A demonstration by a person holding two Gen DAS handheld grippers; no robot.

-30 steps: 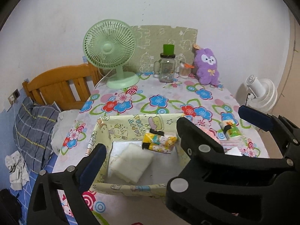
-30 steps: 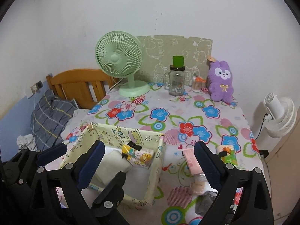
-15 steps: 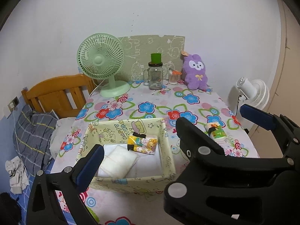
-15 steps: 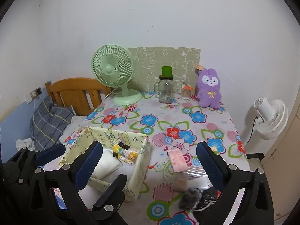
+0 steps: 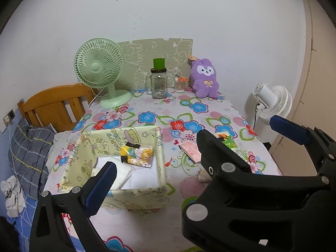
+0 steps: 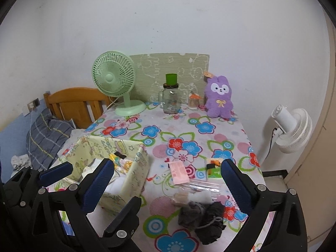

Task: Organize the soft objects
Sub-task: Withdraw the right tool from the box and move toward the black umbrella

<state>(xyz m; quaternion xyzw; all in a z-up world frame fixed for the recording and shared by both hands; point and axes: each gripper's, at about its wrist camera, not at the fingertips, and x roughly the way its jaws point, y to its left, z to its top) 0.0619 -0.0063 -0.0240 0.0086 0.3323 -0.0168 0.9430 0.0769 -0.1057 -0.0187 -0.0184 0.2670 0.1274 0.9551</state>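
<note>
A pale yellow fabric box [image 5: 160,147] sits at the near left of the flowered table. It holds a yellow cartoon packet [image 5: 137,154] and a folded white cloth [image 5: 124,172]. Right of the box lie a pink packet [image 6: 178,172], a green packet [image 6: 214,168], a clear wrapper [image 6: 201,185], a beige lump [image 6: 180,198] and balled dark socks [image 6: 201,218]. A purple plush bunny [image 6: 219,99] stands at the back. My right gripper [image 6: 167,163] is open above the loose items, holding nothing. My left gripper [image 5: 168,166] is open over the box's near side, its right finger hidden behind the right gripper.
At the back stand a green desk fan [image 6: 114,79], a glass jar [image 6: 171,100] with a green cup on it, and a small orange-lidded jar [image 6: 194,101]. A white fan [image 6: 292,130] is off the table's right edge. A wooden headboard [image 5: 56,103] and plaid pillow [image 5: 29,147] lie left.
Both grippers have drawn back from the table, so the box and items look smaller and farther. The dark socks and beige lump have come into the right wrist view. Nothing was picked up.
</note>
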